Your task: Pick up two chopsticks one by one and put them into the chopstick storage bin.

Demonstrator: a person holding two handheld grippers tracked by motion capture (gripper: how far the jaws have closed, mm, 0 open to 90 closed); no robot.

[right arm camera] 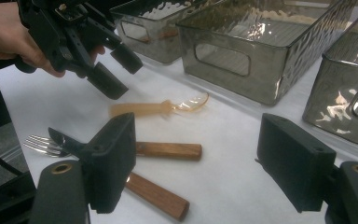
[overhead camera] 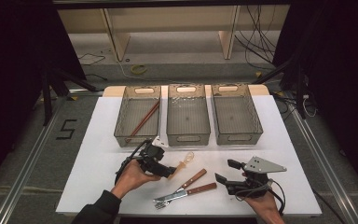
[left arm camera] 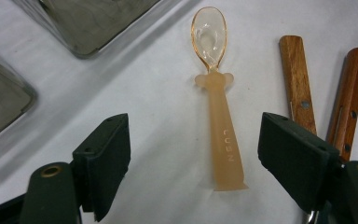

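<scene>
Left gripper (left arm camera: 193,154) spread wide, straddling the handle of the orange spoon (left arm camera: 218,121) without touching it. Spoon flat on the white table (overhead camera: 98,163), just in front of the 3 bins (overhead camera: 188,114). Right gripper (right arm camera: 196,163) spread too, holding nothing.

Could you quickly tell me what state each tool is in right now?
Left tool: open, either side of the spoon, not gripping it.
Right tool: open, holding nothing.

Three grey bins (overhead camera: 188,114) stand in a row; chopsticks (overhead camera: 143,120) lie in the leftmost one.
</scene>
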